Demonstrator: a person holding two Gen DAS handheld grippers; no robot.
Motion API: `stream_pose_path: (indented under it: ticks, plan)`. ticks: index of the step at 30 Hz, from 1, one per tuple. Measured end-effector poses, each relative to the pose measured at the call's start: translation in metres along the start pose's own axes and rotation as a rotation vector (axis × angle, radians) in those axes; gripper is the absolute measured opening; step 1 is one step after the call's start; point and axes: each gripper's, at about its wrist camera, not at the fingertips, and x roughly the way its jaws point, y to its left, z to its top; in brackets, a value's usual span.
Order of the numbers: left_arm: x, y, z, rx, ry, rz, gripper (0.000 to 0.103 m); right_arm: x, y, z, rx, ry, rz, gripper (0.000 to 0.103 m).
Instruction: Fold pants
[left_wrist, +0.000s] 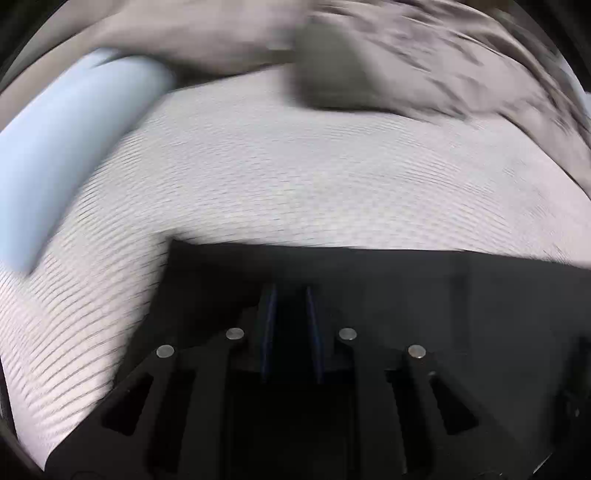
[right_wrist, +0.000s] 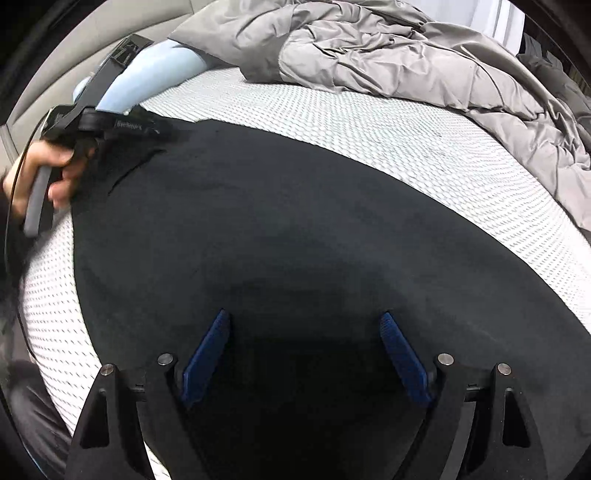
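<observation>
with pants (right_wrist: 258, 221) spread flat on the bed (right_wrist: 369, 122), folding has barely begun. my left claw (left_wrist: 290, 295) pinches their edge; my right claw (right_wrist: 306, 332) hangs open above them.

Left wrist view, motion-blurred. Left gripper (left_wrist: 290, 295) points down at the black pants (left_wrist: 424, 280); its fingers (left_wrist: 267, 317) stand close together with only a narrow gap, and black cloth lies at and under the tips. Whether cloth is pinched cannot be told. Pants edge runs across the white textured mattress (left_wrist: 277, 177). Pale blue pillow (left_wrist: 74, 155) at left. Grey duvet (left_wrist: 424, 62) bunched along the top.
</observation>
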Motion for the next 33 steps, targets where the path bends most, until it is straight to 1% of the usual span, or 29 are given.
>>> stream_pose_path:
  ticks: [1, 2, 4, 6, 7, 9, 10, 11, 12, 13, 14, 16, 17, 19, 20, 21, 22, 23, 24, 25, 26, 27, 28, 29, 30, 32, 33]
  plan:
    - [-0.007, 0.007, -0.005, -0.034, -0.004, -0.032, 0.015, 0.0, -0.005, -0.001, 0.01, 0.003, -0.006, 0.086]
    - [-0.021, 0.012, -0.013, -0.066, -0.024, -0.08, 0.016, -0.001, -0.008, -0.001, 0.019, 0.002, -0.011, 0.086]
    - [-0.051, 0.002, -0.032, -0.047, -0.08, -0.133, 0.016, -0.001, -0.013, -0.002, 0.038, 0.01, -0.039, 0.086]
    - [-0.078, -0.027, -0.053, 0.014, -0.116, -0.22, 0.027, -0.004, -0.009, -0.001, 0.034, -0.005, -0.058, 0.086]
    - [-0.087, -0.05, -0.063, 0.053, -0.123, -0.268, 0.034, -0.007, -0.005, 0.0, 0.026, -0.022, -0.05, 0.086]
    - [-0.09, -0.101, -0.078, 0.149, -0.1, -0.359, 0.036, -0.01, 0.001, 0.002, 0.02, -0.046, -0.015, 0.086]
    - [-0.086, -0.119, -0.082, 0.191, -0.08, -0.385, 0.037, -0.01, 0.002, 0.002, 0.021, -0.05, -0.005, 0.086]
    - [-0.079, -0.136, -0.084, 0.227, -0.058, -0.398, 0.037, -0.006, 0.003, 0.002, 0.026, -0.045, -0.015, 0.086]
    - [-0.067, -0.149, -0.087, 0.233, -0.036, -0.386, 0.037, 0.001, 0.003, 0.002, 0.026, -0.03, -0.041, 0.086]
    - [-0.052, -0.16, -0.088, 0.245, -0.003, -0.347, 0.036, 0.006, 0.0, 0.001, 0.026, -0.021, -0.051, 0.086]
    - [-0.044, -0.163, -0.092, 0.258, -0.002, -0.318, 0.035, 0.006, -0.005, -0.001, 0.032, -0.024, -0.047, 0.086]
    - [-0.049, -0.159, -0.098, 0.297, -0.044, -0.303, 0.035, 0.002, -0.019, -0.006, 0.045, -0.016, -0.095, 0.086]
    - [-0.055, -0.157, -0.099, 0.314, -0.056, -0.274, 0.034, -0.002, -0.032, -0.012, 0.059, -0.011, -0.153, 0.087]
    - [-0.069, -0.144, -0.108, 0.295, -0.078, -0.209, 0.035, -0.008, -0.05, -0.022, 0.093, 0.002, -0.181, 0.087]
    - [-0.076, -0.144, -0.113, 0.281, -0.076, -0.201, 0.035, -0.012, -0.059, -0.027, 0.114, 0.007, -0.181, 0.087]
    - [-0.087, -0.145, -0.124, 0.288, -0.074, -0.25, 0.035, -0.02, -0.066, -0.034, 0.135, 0.008, -0.155, 0.087]
    - [-0.097, -0.151, -0.133, 0.31, -0.076, -0.315, 0.036, -0.026, -0.067, -0.037, 0.141, 0.003, -0.103, 0.087]
    - [-0.106, -0.17, -0.143, 0.371, -0.082, -0.382, 0.04, -0.032, -0.064, -0.04, 0.137, -0.015, -0.038, 0.087]
    - [-0.111, -0.182, -0.151, 0.421, -0.086, -0.399, 0.042, -0.036, -0.058, -0.04, 0.133, -0.032, 0.009, 0.087]
    - [-0.114, -0.202, -0.162, 0.498, -0.081, -0.414, 0.047, -0.038, -0.053, -0.041, 0.134, -0.045, 0.044, 0.087]
    - [-0.112, -0.216, -0.17, 0.571, -0.065, -0.409, 0.047, -0.038, -0.046, -0.042, 0.13, -0.046, 0.085, 0.087]
    - [-0.109, -0.226, -0.178, 0.627, -0.071, -0.374, 0.048, -0.033, -0.038, -0.045, 0.1, -0.025, 0.091, 0.087]
    - [-0.106, -0.228, -0.182, 0.636, -0.08, -0.369, 0.049, -0.028, -0.03, -0.051, 0.053, -0.005, 0.054, 0.086]
    - [-0.104, -0.226, -0.183, 0.624, -0.075, -0.385, 0.049, -0.026, -0.024, -0.06, -0.021, -0.004, -0.008, 0.086]
    - [-0.104, -0.224, -0.18, 0.61, -0.071, -0.402, 0.05, -0.03, -0.026, -0.068, -0.044, -0.019, -0.031, 0.086]
    - [-0.105, -0.215, -0.178, 0.597, -0.065, -0.413, 0.05, -0.042, -0.045, -0.084, -0.021, -0.006, -0.037, 0.086]
    - [-0.105, -0.213, -0.177, 0.595, -0.063, -0.411, 0.05, -0.049, -0.058, -0.094, -0.017, -0.004, -0.058, 0.086]
